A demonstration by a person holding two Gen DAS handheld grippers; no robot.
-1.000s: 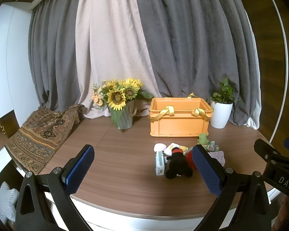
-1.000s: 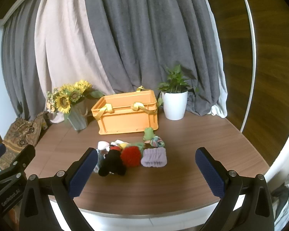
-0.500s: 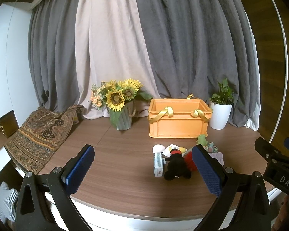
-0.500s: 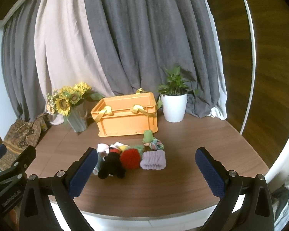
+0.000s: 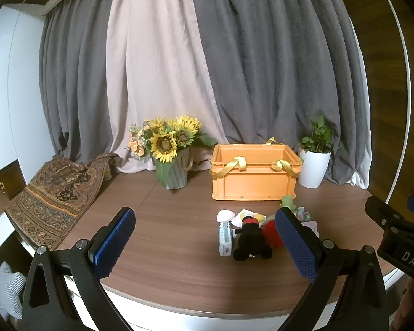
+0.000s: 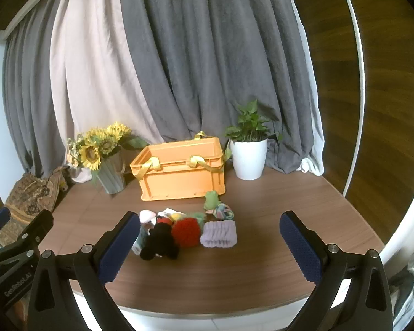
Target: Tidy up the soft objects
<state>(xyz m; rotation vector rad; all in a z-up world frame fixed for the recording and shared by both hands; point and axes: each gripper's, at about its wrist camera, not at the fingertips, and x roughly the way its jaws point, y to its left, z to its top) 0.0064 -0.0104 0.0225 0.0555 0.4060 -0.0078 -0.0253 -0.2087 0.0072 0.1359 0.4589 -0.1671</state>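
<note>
While the crate (image 6: 182,169) looks empty, nothing is sorted: soft toys (image 6: 185,227) heaped on the desk (image 6: 276,262) just before it. Left gripper (image 5: 207,244) and right gripper (image 6: 209,245): fingers spread wide, holding nothing.

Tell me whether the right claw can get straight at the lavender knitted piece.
Probably yes. The right claw is open and holds nothing, and the lavender knitted piece lies at the pile's near right edge, bare table before it, only the red pom-pom alongside.

L+R wrist cams side by side at table (image 5: 179,270) edge, facing curtains, both sharing orange crate (image 6: 179,176)
</note>
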